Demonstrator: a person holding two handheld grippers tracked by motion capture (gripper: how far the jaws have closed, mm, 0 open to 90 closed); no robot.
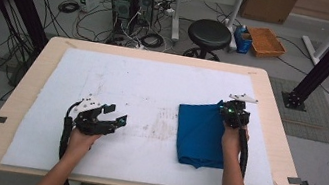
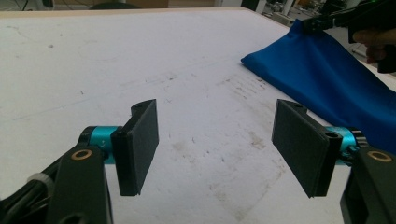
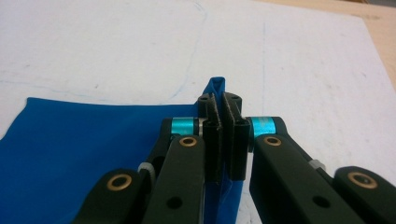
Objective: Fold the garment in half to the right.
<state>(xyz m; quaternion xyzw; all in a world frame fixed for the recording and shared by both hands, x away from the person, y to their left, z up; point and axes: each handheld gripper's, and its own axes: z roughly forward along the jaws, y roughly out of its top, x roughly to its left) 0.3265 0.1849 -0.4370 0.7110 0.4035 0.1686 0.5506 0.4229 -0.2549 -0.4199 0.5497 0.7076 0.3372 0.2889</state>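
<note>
- Blue cloth (image 3: 70, 154) pinched at its far right edge by right gripper (image 3: 224, 140) (jaws clenched, forearm reaching straight forward).
- Left gripper (image 2: 215, 149) released, empty, low over white mat (image 1: 143, 84), angled rightward.

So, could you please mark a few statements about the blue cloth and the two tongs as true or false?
1. The right tongs are shut on a fold of the blue cloth. True.
2. The left tongs hold a corner of the cloth. False: their jaws stand open over the bare white mat, apart from the cloth.
3. The cloth lies on the right half of the mat. True.
4. The cloth is spread out flat in a single layer. False: it lies folded.
5. A black stool stands on the floor beyond the table. True.
</note>
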